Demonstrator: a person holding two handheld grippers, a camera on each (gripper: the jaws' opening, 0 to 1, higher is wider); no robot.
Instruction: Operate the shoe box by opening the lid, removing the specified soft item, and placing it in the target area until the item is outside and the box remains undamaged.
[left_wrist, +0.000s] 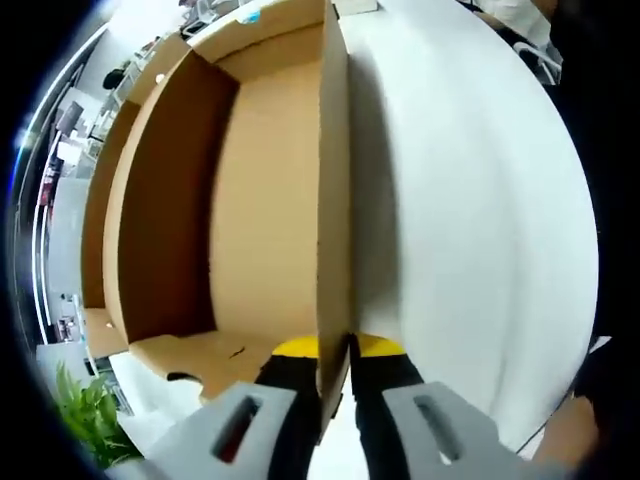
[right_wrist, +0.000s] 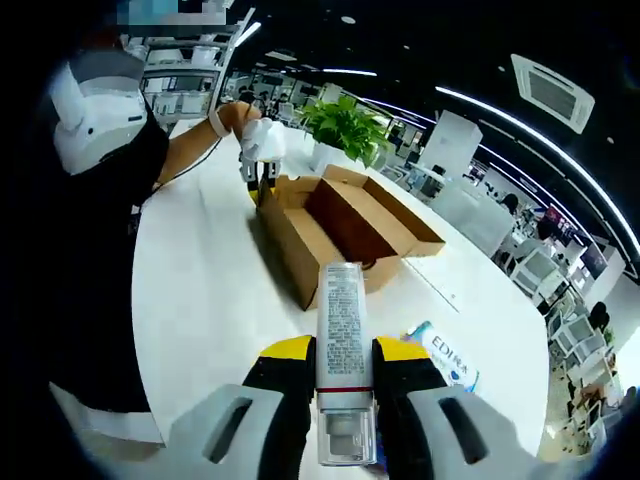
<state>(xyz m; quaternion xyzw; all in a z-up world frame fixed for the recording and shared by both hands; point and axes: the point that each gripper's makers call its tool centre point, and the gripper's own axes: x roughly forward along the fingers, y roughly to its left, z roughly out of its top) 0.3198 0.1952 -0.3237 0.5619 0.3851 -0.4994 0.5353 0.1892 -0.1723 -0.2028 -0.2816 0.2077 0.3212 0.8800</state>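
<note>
On the white tabletop (right_wrist: 210, 300), the left hand-held gripper (left_wrist: 335, 365) is pinching the shoe box (right_wrist: 335, 225) wall; the right hand-held gripper (right_wrist: 343, 365), gripping the tube (right_wrist: 342, 340), is best lowering it gently beside the box.

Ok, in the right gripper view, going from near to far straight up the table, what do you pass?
Right gripper shut on the tube → open shoe box → left gripper at the box's far end → green plant.

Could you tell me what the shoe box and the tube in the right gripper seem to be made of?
Shoe box: matte brown corrugated cardboard, judging by its raw cut edges and folded flaps. Tube: probably glossy white plastic with printed text and a clear cap, held between the right gripper jaws.
</note>
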